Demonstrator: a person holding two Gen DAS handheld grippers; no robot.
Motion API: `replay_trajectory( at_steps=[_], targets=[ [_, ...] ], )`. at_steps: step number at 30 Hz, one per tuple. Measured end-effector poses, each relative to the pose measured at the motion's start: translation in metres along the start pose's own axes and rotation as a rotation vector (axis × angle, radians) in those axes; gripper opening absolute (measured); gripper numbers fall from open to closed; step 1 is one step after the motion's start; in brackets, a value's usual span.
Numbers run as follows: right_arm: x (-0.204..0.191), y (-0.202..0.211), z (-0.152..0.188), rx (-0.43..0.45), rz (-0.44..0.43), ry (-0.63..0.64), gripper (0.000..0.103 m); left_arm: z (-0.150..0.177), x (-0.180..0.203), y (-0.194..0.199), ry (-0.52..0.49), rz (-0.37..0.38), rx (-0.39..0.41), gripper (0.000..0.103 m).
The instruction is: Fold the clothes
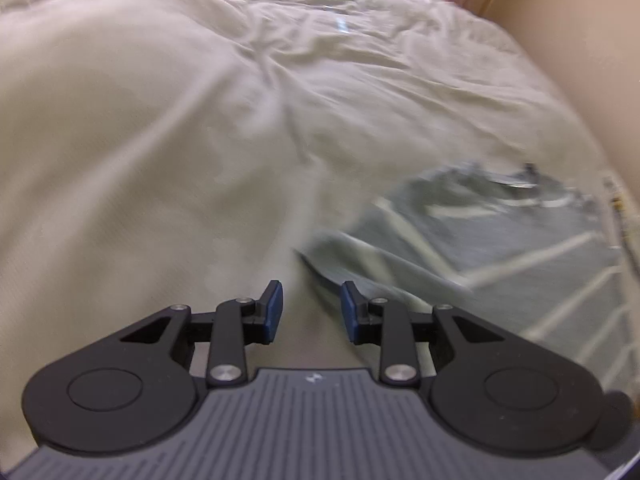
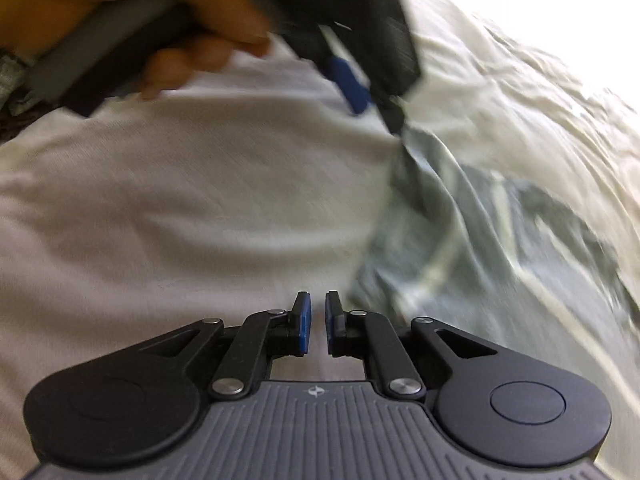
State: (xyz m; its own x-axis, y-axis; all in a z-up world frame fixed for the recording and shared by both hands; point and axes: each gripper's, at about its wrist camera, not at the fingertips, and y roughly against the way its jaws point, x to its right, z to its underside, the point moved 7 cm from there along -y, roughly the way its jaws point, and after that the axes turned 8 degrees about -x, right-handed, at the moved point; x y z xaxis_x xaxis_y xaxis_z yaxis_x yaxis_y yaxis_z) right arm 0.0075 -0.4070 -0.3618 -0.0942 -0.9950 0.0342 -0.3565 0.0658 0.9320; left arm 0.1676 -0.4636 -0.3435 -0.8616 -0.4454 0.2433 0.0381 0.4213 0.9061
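Jaws spread on the left gripper [image 1: 311,312], nearly closed on the right gripper [image 2: 316,322]; blurred grey striped garment [image 1: 500,240] seemingly unheld.

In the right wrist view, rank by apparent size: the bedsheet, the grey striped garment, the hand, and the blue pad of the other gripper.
1. bedsheet, fills most of the frame
2. grey striped garment
3. hand, close to the camera, so it looks oversized
4. blue pad, smallest, blurred

two grippers [image 1: 311,312] [image 2: 316,322], one striped garment [image 1: 500,232], one bedspread [image 1: 160,120]

Rumpled beige bedspread [image 1: 160,120], tan wall [image 1: 580,60] at right, bright daylight beyond
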Motion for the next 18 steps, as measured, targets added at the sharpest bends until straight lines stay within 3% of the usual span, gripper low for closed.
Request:
replay_trajectory(
  at_steps=[8, 9, 10, 13, 18],
  targets=[
    [0.012, 0.014, 0.053, -0.057, 0.031, -0.037, 0.017, 0.039, 0.034, -0.012, 0.021, 0.11, -0.043, 0.023],
    [0.013, 0.016, 0.056, -0.059, 0.032, -0.041, 0.017, 0.043, 0.038, -0.013, 0.024, 0.124, -0.048, 0.019],
    [0.011, 0.021, 0.06, -0.06, 0.033, -0.047, 0.017, 0.048, 0.043, -0.014, 0.026, 0.138, -0.054, 0.0],
    [0.007, 0.032, 0.07, -0.062, 0.03, -0.061, 0.019, 0.063, 0.055, -0.018, 0.035, 0.178, -0.069, 0.0],
    [0.013, 0.036, 0.074, -0.053, 0.029, -0.07, 0.027, 0.085, 0.042, -0.004, 0.108, 0.136, -0.08, 0.0]
  ],
)
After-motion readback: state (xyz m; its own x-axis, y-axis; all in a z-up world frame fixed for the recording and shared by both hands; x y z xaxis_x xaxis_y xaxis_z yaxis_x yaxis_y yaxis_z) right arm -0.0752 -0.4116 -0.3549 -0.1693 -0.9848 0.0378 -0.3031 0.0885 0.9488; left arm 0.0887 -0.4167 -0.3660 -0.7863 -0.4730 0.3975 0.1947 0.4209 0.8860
